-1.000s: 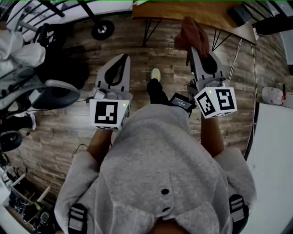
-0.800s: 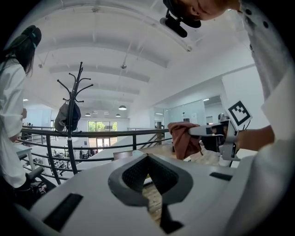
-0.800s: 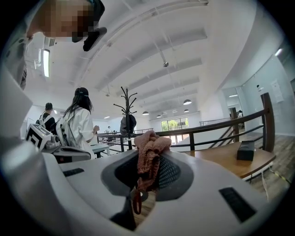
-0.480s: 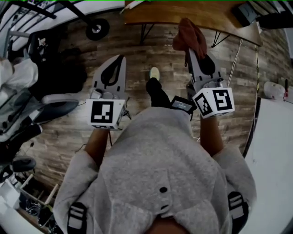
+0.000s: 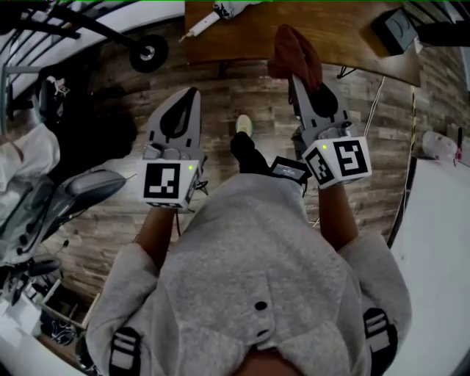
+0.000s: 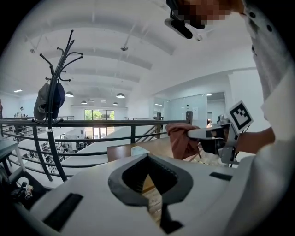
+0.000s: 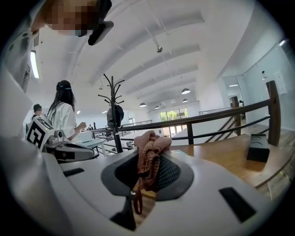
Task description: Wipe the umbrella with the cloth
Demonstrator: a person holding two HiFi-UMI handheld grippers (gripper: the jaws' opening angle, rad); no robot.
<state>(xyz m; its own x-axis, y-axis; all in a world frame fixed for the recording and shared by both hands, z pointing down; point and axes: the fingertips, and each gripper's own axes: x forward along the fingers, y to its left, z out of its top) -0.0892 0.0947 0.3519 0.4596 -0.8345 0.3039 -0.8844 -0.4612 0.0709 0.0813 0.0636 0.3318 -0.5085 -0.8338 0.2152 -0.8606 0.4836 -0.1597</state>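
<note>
Nearest the person: the left gripper [image 5: 189, 99] is clenched with nothing in it. The right gripper [image 5: 295, 79] is clamped on the cloth [image 5: 297, 50], which bunches up past the tips with a strand drooping back between the jaws. It looks like a soft knit rag, light and floppy, so I'd guess it wipes best with a wad sticking out front. The pinch it has now seems fine for that.

Next out is the wooden tabletop [image 5: 345, 33], its near edge just ahead of both grippers. The umbrella [image 5: 209, 18] lies by the far left corner, only partly in the head view, with a pale end poking toward the left edge. It's probably light, slick-skinned and prone to rolling, with thin ribs. My take is that the free gripper should pin the handle or shaft, not the fabric. 1 black box [image 5: 396, 29] sits near the right end, well apart from it.

Past the table: a dark railing [image 6: 92, 123], a coat rack [image 6: 54, 87], then a big bright hall. The floor [image 5: 242, 88] is wood plank.
</note>
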